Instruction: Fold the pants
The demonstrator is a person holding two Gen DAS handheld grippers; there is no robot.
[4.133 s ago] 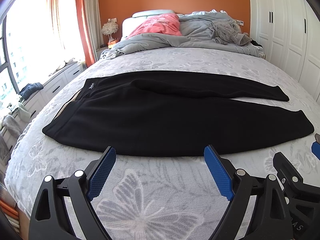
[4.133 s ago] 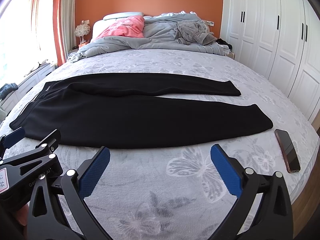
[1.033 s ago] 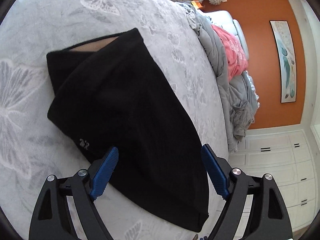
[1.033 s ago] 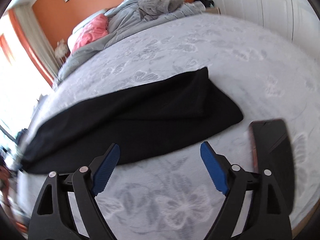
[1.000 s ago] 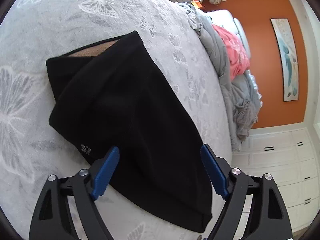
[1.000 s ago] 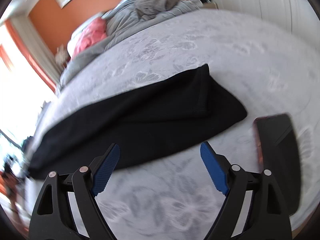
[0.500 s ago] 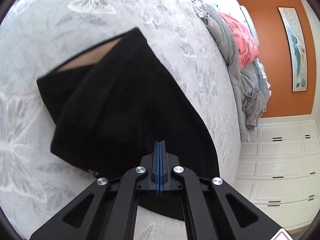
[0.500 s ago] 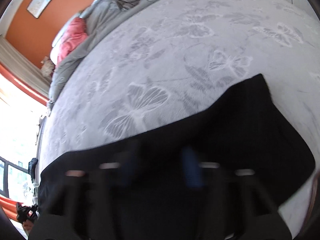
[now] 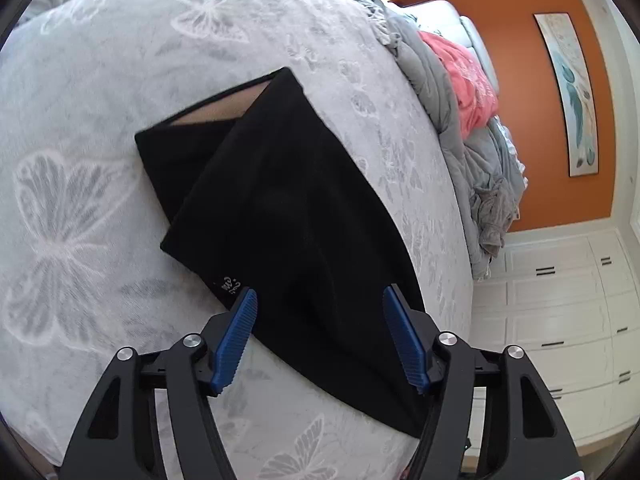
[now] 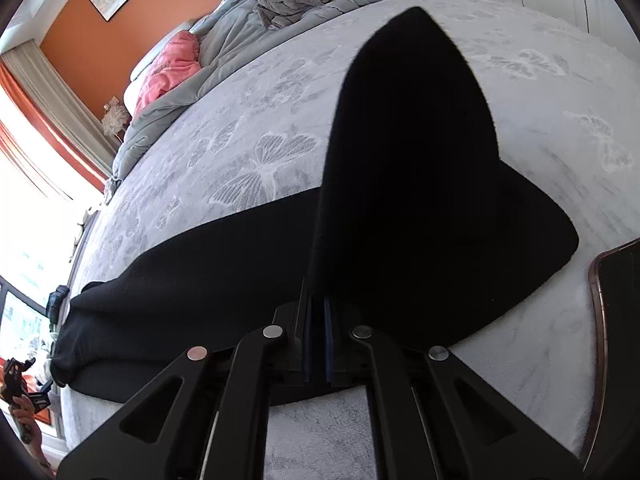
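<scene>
The bed, spread with a grey butterfly-print cover, carries the black pants lying lengthwise across it, one leg already laid over the other so the garment forms a single long band; that first fold looks done, judging by the doubled layers at the waistband end. A dark phone lies on the cover just beside the hem end. The crosswise folds are still to come, and the first of them seems under way: the right gripper is clamped on the leg-hem end and has it raised off the cover in a peaked flap, while the rest stays flat. The left gripper hangs released over the waistband end, its blue pads spread wide to either side of the cloth, grasping nothing.
</scene>
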